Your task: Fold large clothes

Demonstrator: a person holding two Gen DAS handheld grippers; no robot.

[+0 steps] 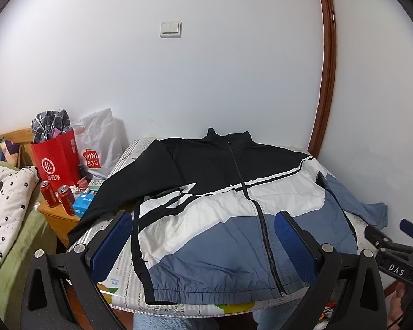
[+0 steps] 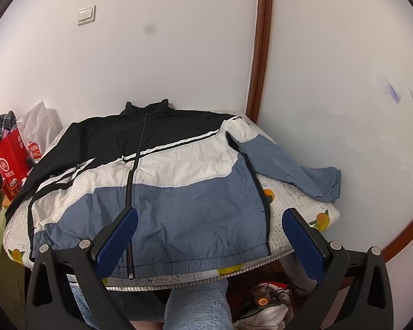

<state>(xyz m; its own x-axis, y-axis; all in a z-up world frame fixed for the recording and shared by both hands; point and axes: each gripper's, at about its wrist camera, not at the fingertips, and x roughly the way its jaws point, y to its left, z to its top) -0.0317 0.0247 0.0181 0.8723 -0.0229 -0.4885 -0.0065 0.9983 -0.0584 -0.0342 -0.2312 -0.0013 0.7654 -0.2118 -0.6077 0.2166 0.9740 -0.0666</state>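
A black, white and blue zip jacket (image 1: 220, 209) (image 2: 162, 181) lies flat and face up on a small table (image 1: 129, 288) (image 2: 297, 203), collar toward the wall. Its black sleeve (image 1: 107, 192) hangs off the left edge; its blue sleeve (image 2: 297, 173) stretches right to the wall. My left gripper (image 1: 203, 217) is open, held above the hem's left half with nothing between its blue pads. My right gripper (image 2: 209, 214) is open above the hem's right side, also holding nothing. In the left wrist view the right gripper (image 1: 393, 244) shows at the right edge.
A wooden nightstand (image 1: 57, 217) left of the table carries a red paper bag (image 1: 57, 159), a white bag (image 1: 96, 148), and two red cans (image 1: 57, 195). A bed with a patterned blanket (image 1: 5, 192) lies further left. White walls close behind and right. Cables and clutter (image 2: 261, 299) sit under the table.
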